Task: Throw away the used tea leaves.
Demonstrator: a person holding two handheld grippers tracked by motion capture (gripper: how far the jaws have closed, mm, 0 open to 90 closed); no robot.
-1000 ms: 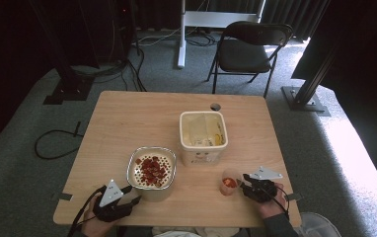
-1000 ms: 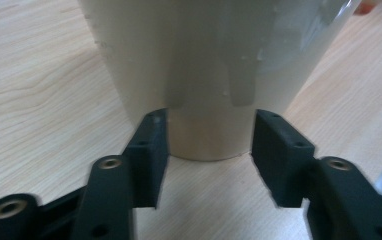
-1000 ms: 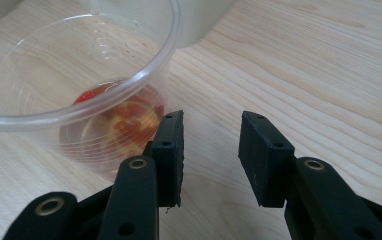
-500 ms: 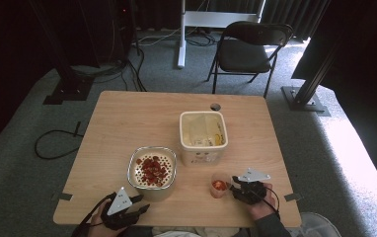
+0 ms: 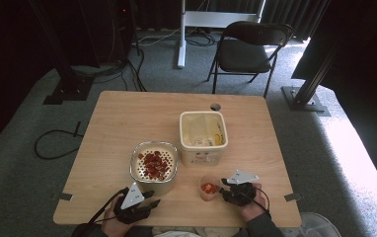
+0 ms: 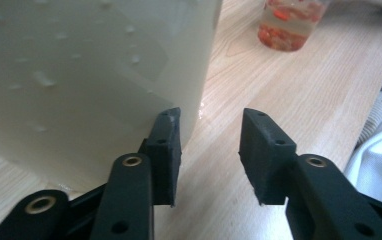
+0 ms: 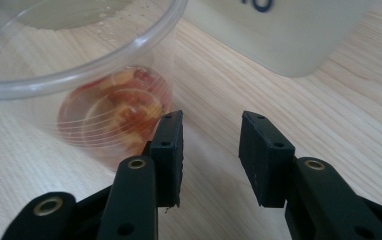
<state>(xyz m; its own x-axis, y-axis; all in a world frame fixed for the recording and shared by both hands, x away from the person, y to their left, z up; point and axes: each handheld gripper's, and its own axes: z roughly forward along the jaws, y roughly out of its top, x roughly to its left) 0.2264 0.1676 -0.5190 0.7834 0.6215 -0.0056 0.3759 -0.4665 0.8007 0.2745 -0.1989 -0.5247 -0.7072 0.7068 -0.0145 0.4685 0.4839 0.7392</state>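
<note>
A small clear cup [image 5: 208, 188] with red pieces in liquid stands near the table's front edge. My right gripper [image 5: 224, 190] lies just right of it, pointing left. In the right gripper view the cup [image 7: 114, 115] sits against the outside of the left jaw, and the right gripper [image 7: 210, 137] is open over bare wood. My left gripper [image 5: 152, 203] rests at the front left, below a white bowl [image 5: 133, 170] of red pieces. Its jaws have just been closing. In the left gripper view the left gripper [image 6: 210, 135] is open with nothing between, beside the bowl's wall [image 6: 79, 75].
A cream square tub [image 5: 181, 136] with yellowish contents stands behind the cup, and its wall [image 7: 289, 35] rises ahead of the right gripper. The cup [image 6: 289, 25] shows far off in the left gripper view. A chair [image 5: 248, 49] stands beyond the table.
The right gripper has moved left along the front edge and the cup has shifted left with it. The left gripper has moved right, toward the bowl.
</note>
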